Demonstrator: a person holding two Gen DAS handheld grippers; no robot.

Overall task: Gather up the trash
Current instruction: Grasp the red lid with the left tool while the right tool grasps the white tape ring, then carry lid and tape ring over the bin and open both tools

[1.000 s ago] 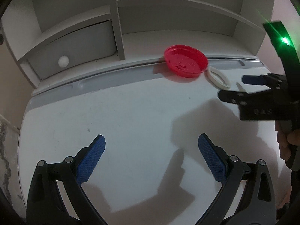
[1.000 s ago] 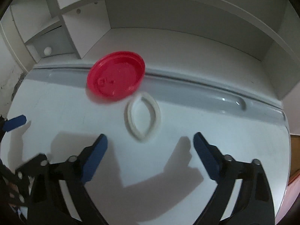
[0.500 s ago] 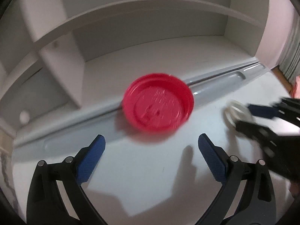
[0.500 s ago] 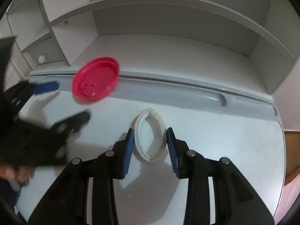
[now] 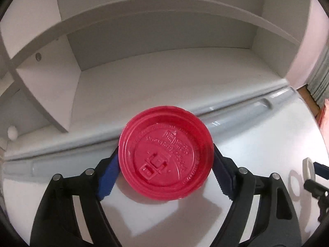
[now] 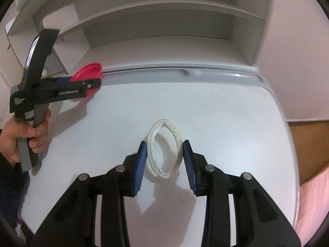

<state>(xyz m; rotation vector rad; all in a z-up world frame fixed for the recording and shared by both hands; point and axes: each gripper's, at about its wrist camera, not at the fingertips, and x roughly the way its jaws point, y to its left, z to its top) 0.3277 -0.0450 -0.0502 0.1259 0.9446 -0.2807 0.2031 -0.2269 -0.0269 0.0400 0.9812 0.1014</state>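
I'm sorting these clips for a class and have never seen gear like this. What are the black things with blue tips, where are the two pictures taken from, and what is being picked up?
No robot here: a person holds a hand tool with tongs in each hand, and a wide-angle camera on each tool looks out along its blue-padded fingers. One picture comes from the left tool, the other from the right.

The surface is a white desk with shelves behind it. The left tongs are closing around a red plastic cup lid, which sits between the pads. The right tongs are shut on a white ring, squeezed into an oval. In the right view you also see the person's hand gripping the left tool.
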